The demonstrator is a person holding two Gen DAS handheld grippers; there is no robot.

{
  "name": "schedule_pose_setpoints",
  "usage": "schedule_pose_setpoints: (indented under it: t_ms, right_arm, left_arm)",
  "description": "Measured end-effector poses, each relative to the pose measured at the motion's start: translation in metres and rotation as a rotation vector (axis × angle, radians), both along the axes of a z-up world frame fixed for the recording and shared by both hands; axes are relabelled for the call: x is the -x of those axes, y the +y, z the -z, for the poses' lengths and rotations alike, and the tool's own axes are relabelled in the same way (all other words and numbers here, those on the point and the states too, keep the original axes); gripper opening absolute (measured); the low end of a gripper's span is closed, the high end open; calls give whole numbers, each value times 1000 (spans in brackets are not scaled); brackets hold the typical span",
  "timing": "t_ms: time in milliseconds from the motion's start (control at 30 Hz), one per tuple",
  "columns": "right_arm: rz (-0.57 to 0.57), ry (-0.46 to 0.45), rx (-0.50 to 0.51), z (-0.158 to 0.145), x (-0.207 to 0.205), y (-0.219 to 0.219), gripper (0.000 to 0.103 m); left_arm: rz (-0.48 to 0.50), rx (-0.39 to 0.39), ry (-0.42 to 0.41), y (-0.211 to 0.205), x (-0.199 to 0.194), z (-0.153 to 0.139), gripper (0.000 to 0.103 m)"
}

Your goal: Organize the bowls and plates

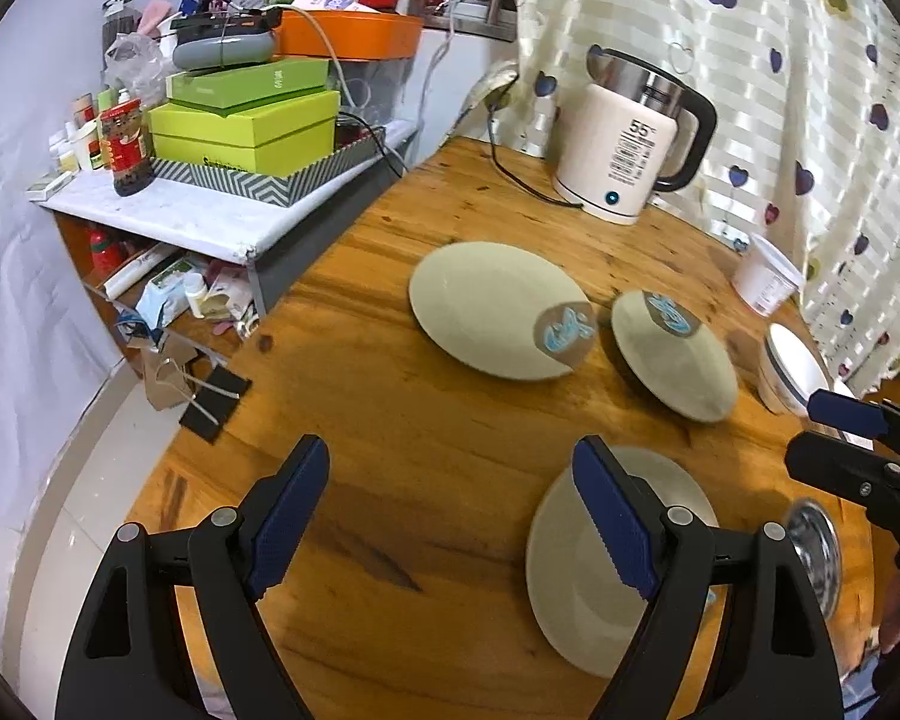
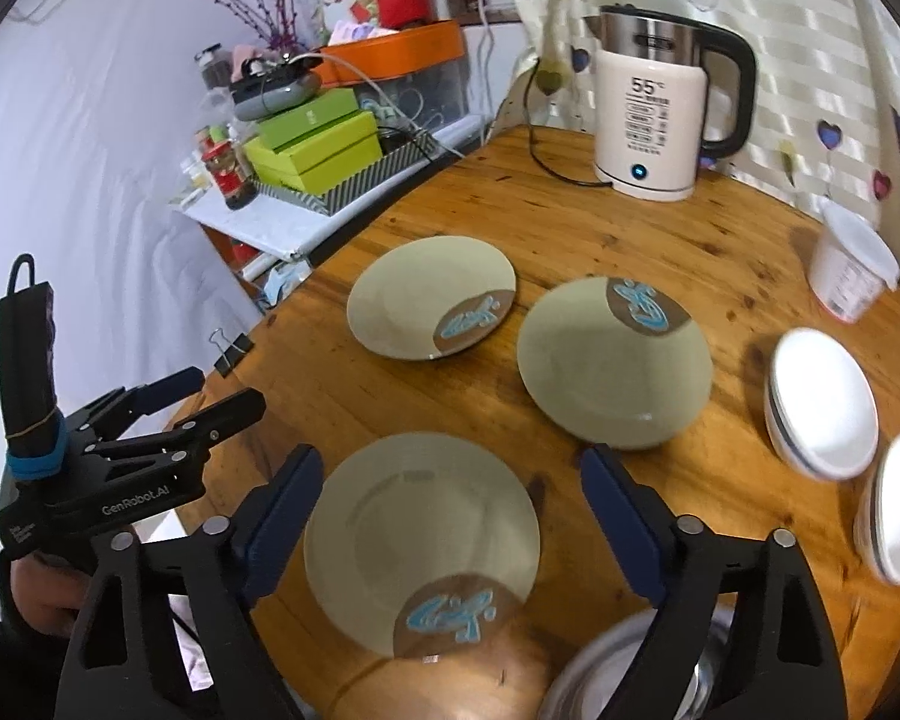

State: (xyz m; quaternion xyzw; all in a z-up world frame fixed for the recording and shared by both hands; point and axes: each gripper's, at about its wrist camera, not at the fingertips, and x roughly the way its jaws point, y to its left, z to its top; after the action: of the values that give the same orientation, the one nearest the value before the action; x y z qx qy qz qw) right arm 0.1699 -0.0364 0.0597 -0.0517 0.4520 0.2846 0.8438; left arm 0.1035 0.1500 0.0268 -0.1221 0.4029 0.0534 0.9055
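Both claws hover spread and empty over the wooden bench: my right claw hangs above the nearest plate, my left claw over bare wood just left of that same plate. Two more beige plates, the far plate and the middle plate, lie apart beyond it, each with a blue motif on a brown patch. Two white bowls sit side by side near the right edge, a kettle at the back.
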Motion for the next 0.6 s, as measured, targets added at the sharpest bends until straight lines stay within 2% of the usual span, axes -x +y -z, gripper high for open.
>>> schedule_pose_setpoints:
  t_ms: [67, 200, 300, 600]
  right_arm:
    - [-13, 2, 8, 3, -10, 5, 83]
    - [-31, 62, 1, 14, -37, 13, 63]
    - [-46, 98, -4, 22, -56, 19, 50]
    - [-9, 189, -63, 38, -115, 29, 50]
  left_arm:
    - [-6, 6, 5, 4, -7, 1, 84]
    - [-13, 15, 19, 10, -23, 6, 83]
    - [-14, 20, 38, 14, -37, 11, 77]
    - [-28, 97, 37, 32, -76, 20, 76]
